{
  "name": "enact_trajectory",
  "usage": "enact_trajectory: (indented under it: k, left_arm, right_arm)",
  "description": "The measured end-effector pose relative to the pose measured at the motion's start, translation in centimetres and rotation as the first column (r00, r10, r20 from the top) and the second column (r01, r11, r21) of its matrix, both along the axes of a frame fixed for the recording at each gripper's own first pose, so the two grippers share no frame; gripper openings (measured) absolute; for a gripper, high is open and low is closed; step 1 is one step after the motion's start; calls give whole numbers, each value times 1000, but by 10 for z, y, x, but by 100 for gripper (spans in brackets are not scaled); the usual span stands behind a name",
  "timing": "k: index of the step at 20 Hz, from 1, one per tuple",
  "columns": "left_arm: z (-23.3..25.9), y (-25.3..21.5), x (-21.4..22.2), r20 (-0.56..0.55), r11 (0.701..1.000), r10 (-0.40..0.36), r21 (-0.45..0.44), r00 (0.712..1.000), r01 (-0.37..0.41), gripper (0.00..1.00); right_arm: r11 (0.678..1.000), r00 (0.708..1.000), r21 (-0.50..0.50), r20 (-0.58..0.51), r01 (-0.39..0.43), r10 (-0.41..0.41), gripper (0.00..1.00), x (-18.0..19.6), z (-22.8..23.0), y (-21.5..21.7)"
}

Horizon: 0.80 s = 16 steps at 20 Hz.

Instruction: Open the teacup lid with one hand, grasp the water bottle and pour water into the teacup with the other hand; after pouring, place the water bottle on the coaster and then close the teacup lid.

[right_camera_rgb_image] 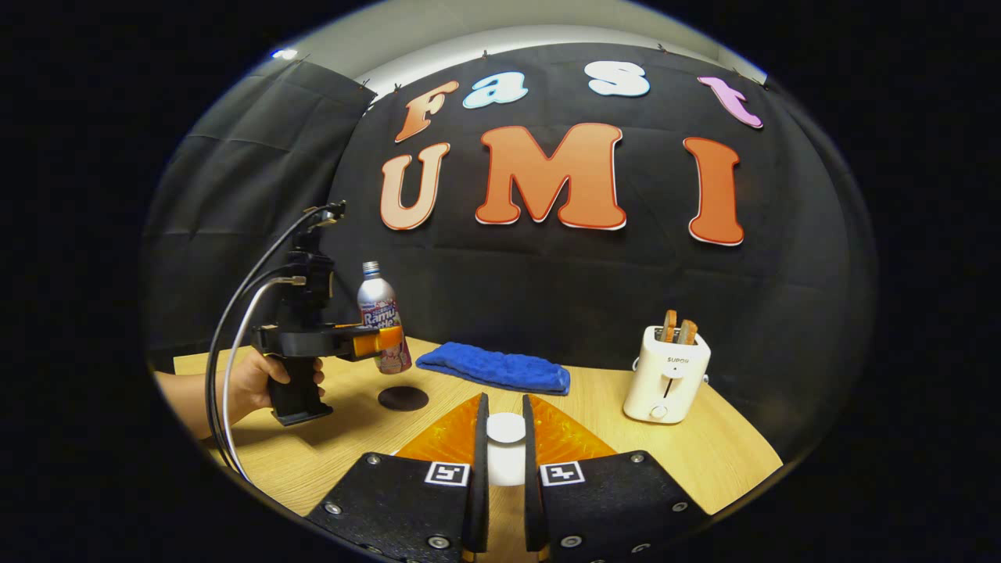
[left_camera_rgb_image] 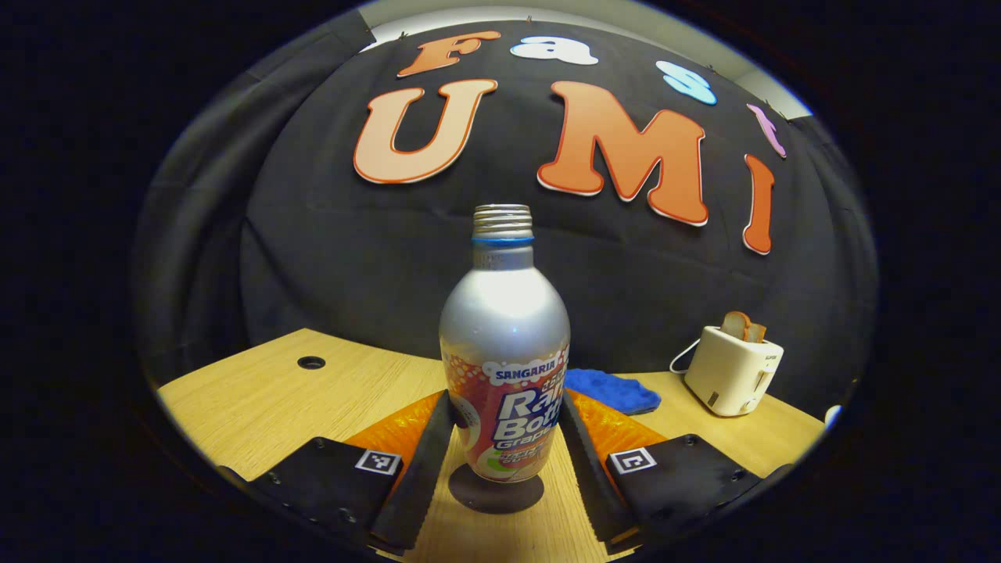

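Recording booth staged as a kitchen corner: black cloth wall behind a pale wooden tabletop (right_camera_rgb_image: 727,461), white toaster (right_camera_rgb_image: 666,374) holding bread slices, folded blue towel (right_camera_rgb_image: 494,367), dark round coaster (right_camera_rgb_image: 403,398).

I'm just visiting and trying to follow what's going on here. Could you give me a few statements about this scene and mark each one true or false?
1. The left gripper holds the water bottle between its fingers. True.
2. The bottle stands on the coaster. False: in the right gripper view it hangs clear above it.
3. The bottle has its cap on. False: its threaded neck is bare.
4. The right gripper is closed on the white teacup lid. True.
5. The toaster is empty. False: bread sticks out of it.
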<state>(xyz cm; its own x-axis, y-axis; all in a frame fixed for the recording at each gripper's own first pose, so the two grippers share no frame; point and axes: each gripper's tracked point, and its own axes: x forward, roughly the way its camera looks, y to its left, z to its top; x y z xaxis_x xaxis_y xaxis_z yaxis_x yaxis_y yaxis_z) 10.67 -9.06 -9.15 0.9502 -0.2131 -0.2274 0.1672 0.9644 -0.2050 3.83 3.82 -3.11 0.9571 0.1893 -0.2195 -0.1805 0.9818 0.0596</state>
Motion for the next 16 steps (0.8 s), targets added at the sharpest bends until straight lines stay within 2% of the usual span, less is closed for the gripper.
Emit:
enact_trajectory:
  k: [1, 2, 3, 4, 9, 10, 12, 13, 16]
  left_arm:
    - [-5, -1, -1, -22, 1000, -5, 5, 1000, 5, 86]
    - [-9, -2, -3, -39, 1000, -15, 5, 999, 15, 77]
    - [-14, -2, -4, -51, 1000, -16, 4, 999, 17, 77]
    - [-19, -2, -7, -63, 1000, -21, 6, 998, 21, 82]
    - [-25, -3, -10, -110, 999, -28, 12, 993, 30, 82]
    - [-29, -2, -11, -124, 1000, -28, 10, 992, 30, 77]
    - [-25, -3, -7, -114, 1000, -27, 7, 993, 28, 82]
    - [-29, -4, -10, -122, 999, -34, 14, 992, 36, 77]
    - [-33, -5, -7, -123, 997, -57, 38, 991, 62, 87]
  right_arm:
    - [1000, 1000, -6, -7, -4, 3, 19, 0, -3, 1]
    - [1000, 1000, -12, -10, -6, 6, 19, 1, -5, 3]
    - [1000, 1000, -13, -13, -9, 9, 18, 2, -6, 4]
    - [1000, 1000, -11, -15, -17, 17, 19, 3, -7, 7]
    - [999, 999, -6, -28, -34, 34, 19, 6, -14, 17]
    - [999, 999, -5, -30, -38, 38, 19, 7, -15, 17]
    - [999, 998, -4, -35, -43, 43, 19, 8, -17, 22]
    - [999, 998, -3, -36, -48, 48, 19, 7, -18, 24]
    - [998, 998, 2, -36, -57, 57, 19, 8, -19, 30]
